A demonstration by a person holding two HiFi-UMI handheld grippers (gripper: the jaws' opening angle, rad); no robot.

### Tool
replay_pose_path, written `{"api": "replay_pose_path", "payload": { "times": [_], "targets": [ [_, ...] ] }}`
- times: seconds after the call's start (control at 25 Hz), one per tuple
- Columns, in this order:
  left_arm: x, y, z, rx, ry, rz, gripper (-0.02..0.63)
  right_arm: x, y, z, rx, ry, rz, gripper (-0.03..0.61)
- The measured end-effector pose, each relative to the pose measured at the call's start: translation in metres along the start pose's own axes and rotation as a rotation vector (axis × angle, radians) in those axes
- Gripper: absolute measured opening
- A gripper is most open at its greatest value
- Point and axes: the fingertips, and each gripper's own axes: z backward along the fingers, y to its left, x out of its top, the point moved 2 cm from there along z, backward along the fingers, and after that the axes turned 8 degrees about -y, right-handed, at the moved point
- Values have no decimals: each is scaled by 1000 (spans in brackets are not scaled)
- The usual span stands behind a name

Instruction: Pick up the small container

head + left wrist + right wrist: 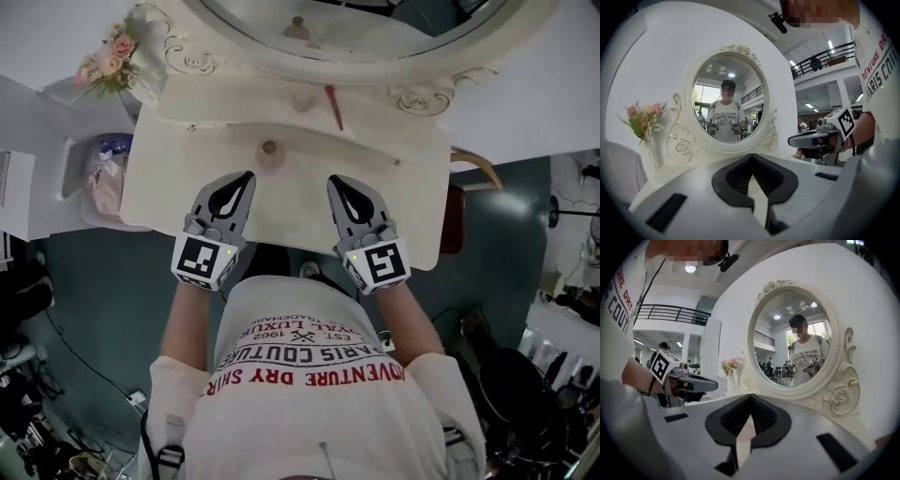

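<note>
Both your grippers hover side by side over the near edge of the bench (178, 173), noses pointing at the mirror (375, 17). The left gripper (247, 177) has its jaws pressed together with nothing between them. The right gripper (336, 181) is the same, jaws together and empty. This looks like a ready stance: level, matched and clear of everything, so either side can go forward.

The small container is most likely the small pale pot (301, 99) on the raised shelf under the mirror, just left of a red stick (334, 107). It sits well apart from both grippers and a little nearer the right one's line. I can't be sure of it, because neither gripper view shows that shelf past the gripper's own body. The round brown-topped thing (269, 147) lower down looks more like a drawer knob.

The pickup has not begun. Whichever gripper you send will need its jaws spread before it arrives. Come in clear of the red stick, since a nudge could roll it.
</note>
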Motion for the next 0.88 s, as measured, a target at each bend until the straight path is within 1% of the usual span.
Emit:
{"api": "replay_pose_path", "payload": {
  "times": [0.2, 0.32, 0.36, 0.4, 0.44, 0.52, 0.6, 0.76, 0.88],
  "targets": [
    [-24, 26, -27, -104, 28, -5, 8, -19, -5, -36, -37, 6, -23, -2],
    [-48, 34, -43, -174, 67, 2, 11, -33, -9, -54, -63, 18, -33, -2],
    [-57, 37, -48, -194, 85, 11, 25, -38, -10, -60, -72, 27, -35, -2],
    [-66, 39, -52, -214, 104, 22, 70, -43, -11, -64, -81, 36, -35, -2],
    [-74, 40, -56, -232, 121, 31, 102, -48, -12, -68, -90, 43, -33, -2],
    [-89, 41, -64, -260, 148, 36, 108, -58, -13, -73, -105, 58, -28, -2],
    [-100, 42, -72, -284, 163, 29, 130, -67, -16, -78, -117, 75, -31, -2],
    [-124, 45, -87, -292, 200, 24, 244, -85, -19, -84, -144, 95, -54, -2],
    [-138, 42, -95, -316, 218, 13, 252, -97, -21, -85, -167, 109, -66, -2]
  ]
}}
